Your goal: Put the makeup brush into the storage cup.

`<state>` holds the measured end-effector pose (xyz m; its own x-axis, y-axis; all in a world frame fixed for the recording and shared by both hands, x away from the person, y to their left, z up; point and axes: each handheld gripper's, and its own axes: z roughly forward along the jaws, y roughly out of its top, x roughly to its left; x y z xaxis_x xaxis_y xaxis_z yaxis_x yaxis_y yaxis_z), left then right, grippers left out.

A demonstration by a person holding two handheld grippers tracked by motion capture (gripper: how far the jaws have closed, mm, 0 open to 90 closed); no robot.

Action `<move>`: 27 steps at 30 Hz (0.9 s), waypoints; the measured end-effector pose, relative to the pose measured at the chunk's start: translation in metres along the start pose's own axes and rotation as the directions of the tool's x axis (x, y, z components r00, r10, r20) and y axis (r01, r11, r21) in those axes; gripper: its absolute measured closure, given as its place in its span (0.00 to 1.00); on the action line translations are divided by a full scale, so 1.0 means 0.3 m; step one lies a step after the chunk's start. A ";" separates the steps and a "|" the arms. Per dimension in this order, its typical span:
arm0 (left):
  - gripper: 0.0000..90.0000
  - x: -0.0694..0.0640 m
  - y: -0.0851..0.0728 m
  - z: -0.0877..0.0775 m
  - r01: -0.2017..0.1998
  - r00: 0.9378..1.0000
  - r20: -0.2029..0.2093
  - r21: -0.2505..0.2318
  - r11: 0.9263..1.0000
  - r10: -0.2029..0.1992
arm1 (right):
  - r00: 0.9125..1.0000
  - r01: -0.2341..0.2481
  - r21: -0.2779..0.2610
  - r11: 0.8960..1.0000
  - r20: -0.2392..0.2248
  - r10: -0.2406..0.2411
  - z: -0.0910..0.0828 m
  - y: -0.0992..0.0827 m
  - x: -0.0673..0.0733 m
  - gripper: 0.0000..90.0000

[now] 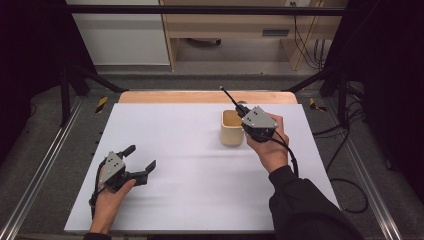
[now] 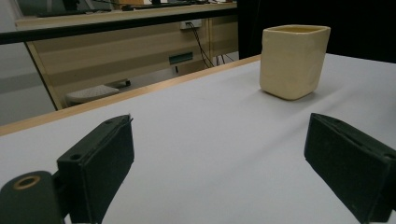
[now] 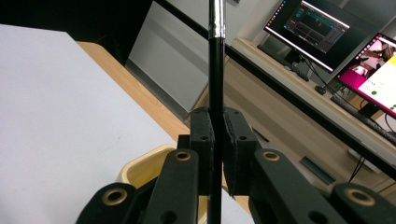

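Observation:
A cream square cup [image 1: 231,131] stands upright on the white table [image 1: 190,195], right of centre toward the far edge. My right gripper [image 1: 243,112] hovers at the cup's right rim, shut on a thin black pen [image 1: 229,96] with a silver band, which points up and away. In the right gripper view the pen [image 3: 216,70] runs straight up between the closed right gripper [image 3: 215,126], with the cup [image 3: 140,170] just below. My left gripper [image 1: 141,156] rests low at the near left, open with nothing between its fingers. The left gripper [image 2: 219,135] looks toward the distant cup [image 2: 293,60].
A wooden strip [image 1: 200,96] borders the table's far edge. Beyond it stand a pale desk [image 1: 240,25] and a black frame bar [image 1: 200,9]. Two lit monitors [image 3: 322,28] sit on the far desk. Cables [image 1: 345,185] lie on the floor to the right.

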<state>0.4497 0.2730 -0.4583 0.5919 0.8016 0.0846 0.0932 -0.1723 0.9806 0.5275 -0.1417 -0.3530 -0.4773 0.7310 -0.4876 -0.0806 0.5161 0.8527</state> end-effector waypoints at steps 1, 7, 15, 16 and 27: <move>0.09 0.000 0.000 0.000 0.002 1.000 0.003 -0.001 1.000 -0.002 | 1.000 -0.013 -0.002 1.000 0.001 0.013 0.005 -0.004 -0.002 0.93; 0.08 -0.001 -0.001 0.003 0.008 1.000 0.008 -0.003 1.000 -0.008 | 0.998 -0.065 -0.011 0.998 0.006 0.065 0.029 -0.018 -0.021 0.93; 0.08 -0.013 0.000 0.007 -0.025 0.999 0.020 -0.024 0.999 0.026 | 0.994 -0.110 -0.020 0.994 0.010 0.111 0.053 -0.030 -0.035 0.93; 0.08 -0.014 0.000 0.008 -0.029 0.999 0.021 -0.024 0.999 0.030 | 0.993 -0.114 -0.020 0.993 0.009 0.114 0.056 -0.032 -0.035 0.93; 0.08 -0.016 0.010 0.004 -0.030 0.999 0.023 -0.035 0.999 0.031 | 0.991 -0.131 -0.027 0.991 0.000 0.131 0.077 -0.030 -0.030 0.93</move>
<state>0.4481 0.2681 -0.4561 0.6130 0.7823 0.1110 0.0475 -0.1767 0.9831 0.5527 -0.1428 -0.3607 -0.4834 0.7927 -0.3715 -0.0408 0.4035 0.9141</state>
